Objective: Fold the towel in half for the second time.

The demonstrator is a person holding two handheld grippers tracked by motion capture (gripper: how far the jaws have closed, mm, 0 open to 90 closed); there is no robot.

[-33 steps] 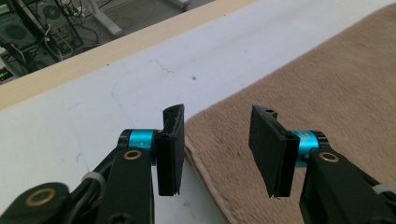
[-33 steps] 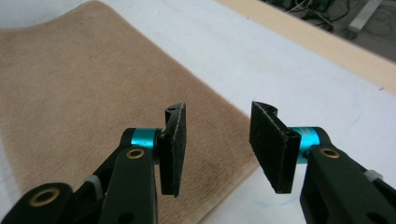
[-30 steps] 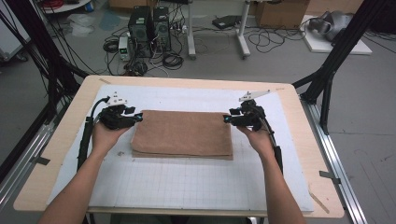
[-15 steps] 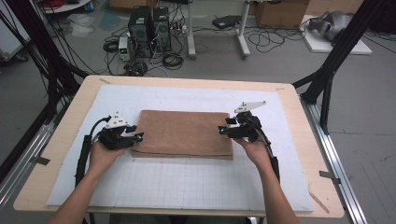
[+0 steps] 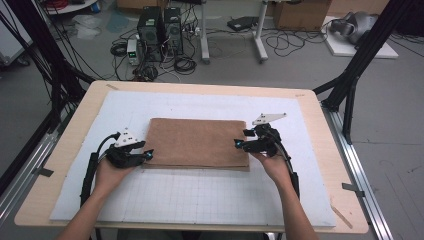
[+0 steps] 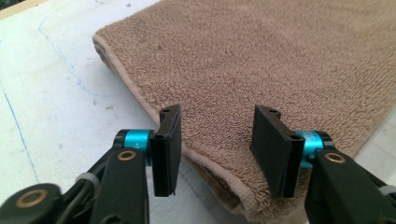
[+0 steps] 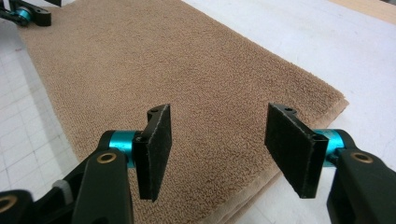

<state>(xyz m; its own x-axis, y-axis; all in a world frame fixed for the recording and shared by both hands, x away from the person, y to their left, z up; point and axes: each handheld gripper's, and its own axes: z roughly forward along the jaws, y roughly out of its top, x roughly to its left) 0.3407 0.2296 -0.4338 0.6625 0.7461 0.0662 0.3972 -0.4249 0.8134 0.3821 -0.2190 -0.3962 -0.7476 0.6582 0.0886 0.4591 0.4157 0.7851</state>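
A brown folded towel (image 5: 200,142) lies flat on the white mat. My left gripper (image 5: 149,154) is at its near-left corner, and my right gripper (image 5: 237,145) is at its right edge close to the near-right corner. In the left gripper view the left gripper (image 6: 217,140) stands open over the towel (image 6: 280,60) and its hemmed edge, pads clear of the cloth. The right gripper (image 7: 217,144) is likewise open above the towel (image 7: 187,70), touching nothing. Both pairs of jaws have just been opening. The left gripper (image 7: 28,14) shows far off in the right gripper view.
The white gridded mat (image 5: 200,200) covers most of the wooden table (image 5: 60,160). Black frame posts (image 5: 360,65) rise at both far sides. Computers and cables (image 5: 160,30) sit on the floor beyond the table.
Both hands have come from the towel's far corners down its sides toward the near corners. Both pairs of jaws look wider apart, and the towel lies flat.
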